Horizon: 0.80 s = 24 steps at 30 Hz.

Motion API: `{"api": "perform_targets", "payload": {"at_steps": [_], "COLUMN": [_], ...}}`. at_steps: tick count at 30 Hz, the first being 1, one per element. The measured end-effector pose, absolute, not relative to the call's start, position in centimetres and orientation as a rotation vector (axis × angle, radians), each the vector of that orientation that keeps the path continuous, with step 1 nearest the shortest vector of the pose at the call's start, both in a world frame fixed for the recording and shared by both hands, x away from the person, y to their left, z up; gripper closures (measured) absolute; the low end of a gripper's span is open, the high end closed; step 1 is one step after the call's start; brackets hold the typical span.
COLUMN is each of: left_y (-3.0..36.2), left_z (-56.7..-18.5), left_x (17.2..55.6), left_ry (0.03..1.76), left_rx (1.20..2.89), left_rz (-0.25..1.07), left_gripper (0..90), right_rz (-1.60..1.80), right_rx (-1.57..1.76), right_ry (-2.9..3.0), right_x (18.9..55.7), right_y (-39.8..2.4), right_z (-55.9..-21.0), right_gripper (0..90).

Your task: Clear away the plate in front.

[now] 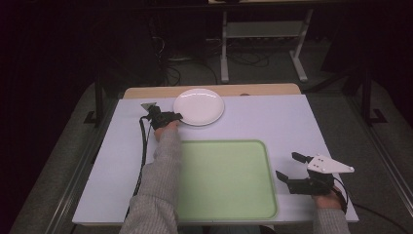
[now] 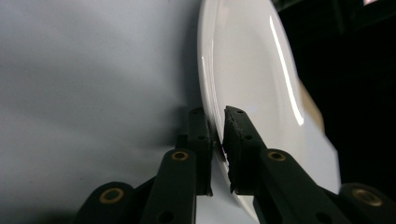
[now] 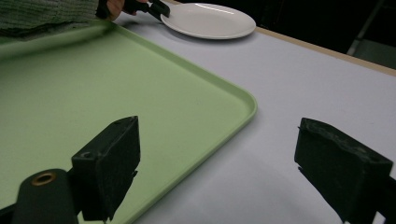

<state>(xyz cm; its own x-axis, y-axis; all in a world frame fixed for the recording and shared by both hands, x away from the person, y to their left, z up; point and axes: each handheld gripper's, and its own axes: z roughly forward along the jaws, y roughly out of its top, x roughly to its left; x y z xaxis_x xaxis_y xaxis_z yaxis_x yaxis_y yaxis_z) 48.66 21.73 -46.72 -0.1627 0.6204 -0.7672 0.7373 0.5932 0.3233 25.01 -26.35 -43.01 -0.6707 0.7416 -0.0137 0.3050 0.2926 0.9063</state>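
Left gripper [image 2: 218,140] jaws pinch the white plate's [image 1: 198,106] rim near the bench's far edge (right gripper [image 1: 290,170] spread, idle); lift level toward the green tray [image 1: 224,180].

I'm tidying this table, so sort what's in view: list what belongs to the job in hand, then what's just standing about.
In the job:
- round white ceramic plate
- left tongs, clamped on its rim
- flat pale green plastic tray

Standing about:
- right tongs, open, holding nothing
- grey metal stand behind the table
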Motion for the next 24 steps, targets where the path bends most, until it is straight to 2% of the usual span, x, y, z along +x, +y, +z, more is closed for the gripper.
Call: {"api": "perform_targets", "payload": {"at_steps": [9,18,24], "left_y": [22.2,22.5,22.8], "left_z": [-46.9,-47.2,-47.1], "left_x": [48.7,48.6,48.6], "left_ry": [1.827,1.829,1.793], "left_rx": [1.000,0.912,0.915], "left_rz": [-0.223,-0.277,-0.292], "left_gripper": [87.2,87.1,86.5], "right_rz": [1.365,1.381,1.387], "right_rx": [0.944,0.945,0.956], "right_ry": [2.125,2.126,2.119], "right_x": [25.0,24.9,24.9], "right_y": [-26.5,-26.5,-26.6], "right_z": [-43.0,-43.1,-43.1], "right_gripper": [13.3,13.2,13.3]}}
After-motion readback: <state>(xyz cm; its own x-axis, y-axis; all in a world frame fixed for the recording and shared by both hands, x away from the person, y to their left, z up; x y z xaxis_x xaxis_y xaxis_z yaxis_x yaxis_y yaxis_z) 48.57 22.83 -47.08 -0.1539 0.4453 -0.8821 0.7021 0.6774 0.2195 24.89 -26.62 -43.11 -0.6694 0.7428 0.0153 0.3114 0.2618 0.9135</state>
